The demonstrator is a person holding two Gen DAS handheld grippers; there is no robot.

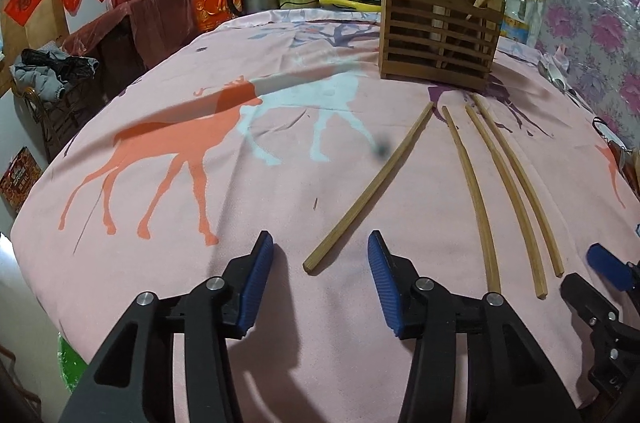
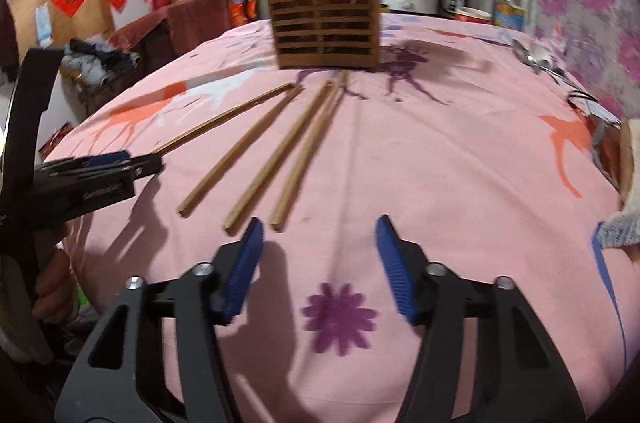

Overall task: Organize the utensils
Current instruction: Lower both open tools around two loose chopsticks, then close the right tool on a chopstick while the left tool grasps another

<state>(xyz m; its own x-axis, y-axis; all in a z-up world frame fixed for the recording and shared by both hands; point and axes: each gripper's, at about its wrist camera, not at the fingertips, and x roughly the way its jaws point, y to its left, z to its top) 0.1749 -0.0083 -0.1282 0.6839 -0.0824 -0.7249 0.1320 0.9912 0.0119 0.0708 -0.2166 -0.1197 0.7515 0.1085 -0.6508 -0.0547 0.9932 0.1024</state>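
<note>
So far I judge the job only partly done: the wooden utensil holder (image 1: 438, 39) stands upright at the far side of the pink deer-print tablecloth (image 1: 200, 151), and a few chopsticks already poke up out of it, one at its left end and a pair at its right. Four loose chopsticks (image 1: 504, 183) lie flat on the cloth just in front of the holder, fanned toward me, and some metal spoons (image 2: 536, 59) wait at the far right edge. My left gripper (image 1: 320, 263) stands half open with nothing pressed between its blue pads; the near end of the leftmost chopstick (image 1: 370, 185) lies in the gap, touched by neither pad as far as I can tell. My right gripper (image 2: 320, 243) is likewise half open and empty, its left pad just beside the ends of the two rightmost sticks. Every loose stick and the spoons remain to be put away.
</note>
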